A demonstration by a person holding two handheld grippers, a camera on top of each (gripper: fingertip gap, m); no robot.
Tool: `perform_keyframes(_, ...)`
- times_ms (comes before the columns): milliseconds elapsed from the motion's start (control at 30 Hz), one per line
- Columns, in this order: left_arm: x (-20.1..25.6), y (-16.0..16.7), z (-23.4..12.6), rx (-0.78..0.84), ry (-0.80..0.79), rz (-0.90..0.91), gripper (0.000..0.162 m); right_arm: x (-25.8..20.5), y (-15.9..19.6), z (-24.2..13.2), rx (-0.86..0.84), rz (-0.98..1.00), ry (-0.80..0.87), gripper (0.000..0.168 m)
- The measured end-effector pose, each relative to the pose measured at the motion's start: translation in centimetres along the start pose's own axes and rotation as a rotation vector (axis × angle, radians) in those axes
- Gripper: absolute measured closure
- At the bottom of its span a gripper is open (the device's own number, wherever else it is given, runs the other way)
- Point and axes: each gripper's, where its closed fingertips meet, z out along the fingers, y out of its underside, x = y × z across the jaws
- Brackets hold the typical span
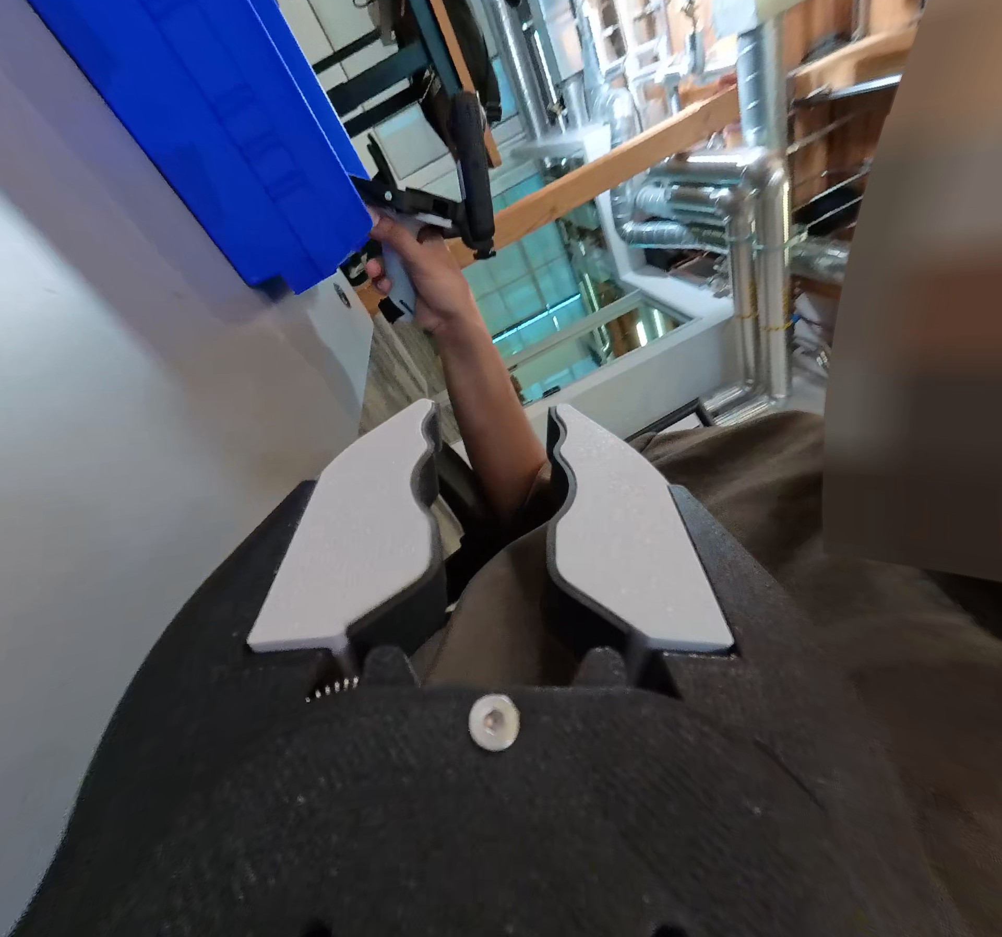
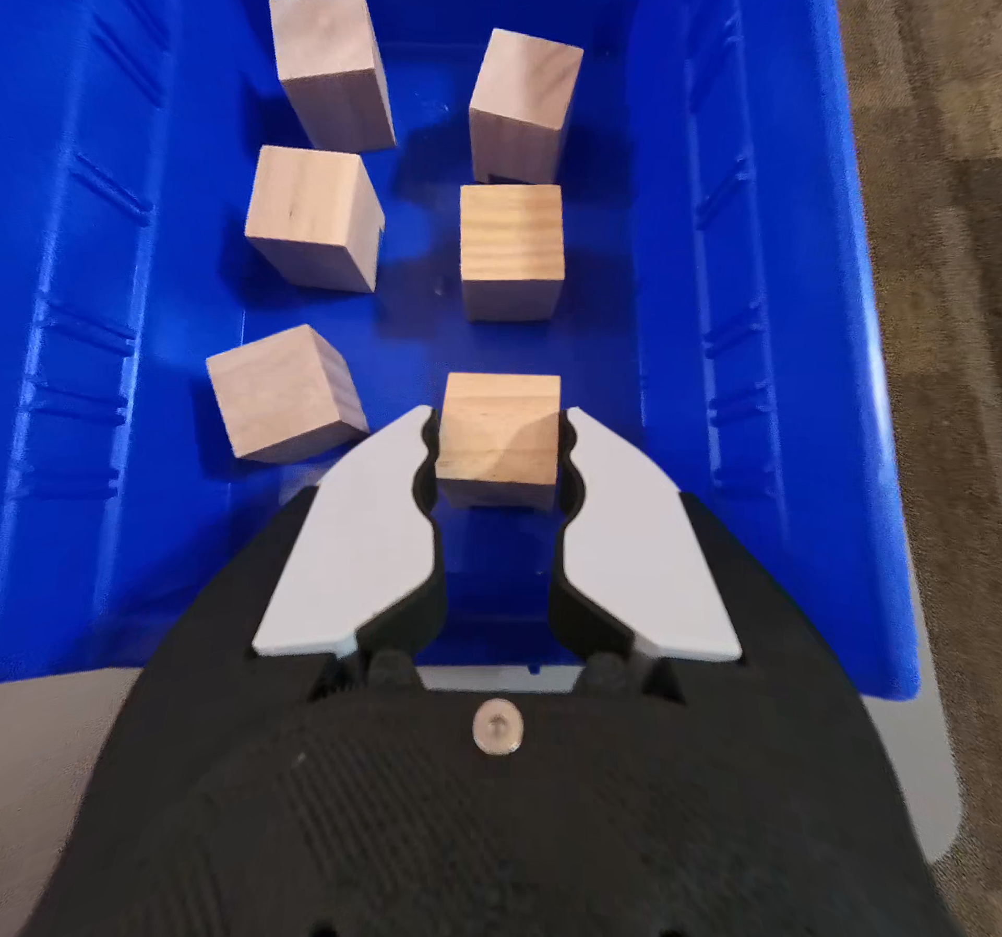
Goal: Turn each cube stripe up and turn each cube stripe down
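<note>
Six wooden cubes sit in two rows inside a blue bin (image 2: 759, 314) on the white tabletop (image 2: 49, 748). The right tongs (image 2: 499, 414) pinch the nearest cube (image 2: 496, 433) in the right-hand row, one finger on each side. The left tongs (image 1: 490, 412) are spread and empty, off beside the bin, pointing at the person's forearm (image 1: 488, 396).

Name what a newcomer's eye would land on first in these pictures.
In the right wrist view, six wooden cubes sit in two rows on the floor of a blue bin, no stripe showing on any visible face. The right gripper straddles the nearest cube. In the left wrist view, the left gripper hangs open, empty, outside the bin.
</note>
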Motion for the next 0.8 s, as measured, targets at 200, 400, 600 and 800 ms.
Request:
perform_keyframes(200, -0.2, 0.7, 0.3, -0.035, -0.016, 0.019, 0.125, 0.0, -0.1, 0.7, -0.005, 0.023, -0.026, 0.125)
perform_keyframes(400, -0.1, 0.5, 0.2, -0.013, 0.004, -0.011, 0.125, 0.2, -0.2, 1.6, -0.015, 0.003, -0.032, 0.125)
perform_keyframes(600, 0.0, 0.8, 0.5, -0.041, -0.022, 0.041, 0.125, 0.5, 0.0, 1.2, -0.017, -0.019, -0.02, 0.117)
perform_keyframes(800, -0.1, 0.7, 0.3, -0.025, -0.013, 0.014, 0.125, 0.2, -2.8, -1.6, 0.143, -0.067, -0.038, 0.097)
